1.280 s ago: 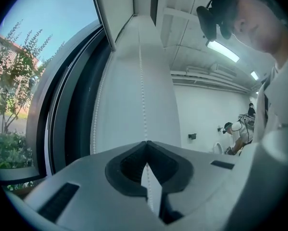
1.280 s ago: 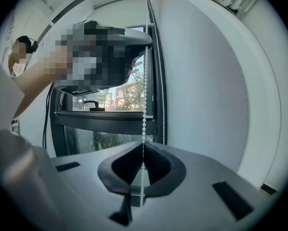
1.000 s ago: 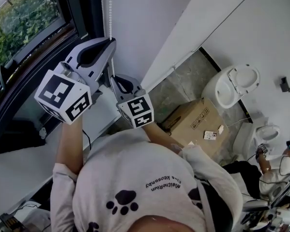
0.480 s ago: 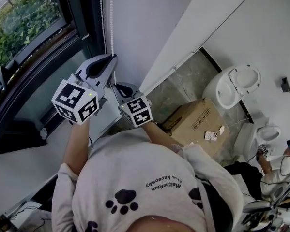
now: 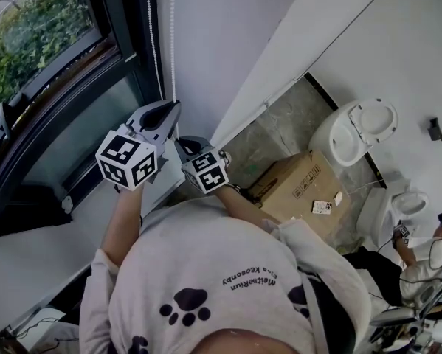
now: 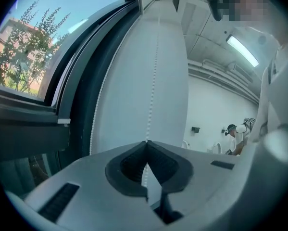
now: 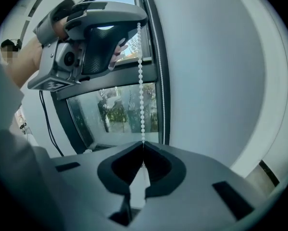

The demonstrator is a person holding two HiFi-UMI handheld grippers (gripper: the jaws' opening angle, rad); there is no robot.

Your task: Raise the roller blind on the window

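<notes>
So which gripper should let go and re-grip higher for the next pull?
Probably the right gripper: it is shut on the bead chain below the left gripper, which also clamps the chain and can hold it meanwhile.

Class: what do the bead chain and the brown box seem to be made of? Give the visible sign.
The bead chain is probably plastic, white and slightly glossy, with small uniform round beads. The brown box looks like cardboard, matte, with folded flaps and printed marks.
</notes>
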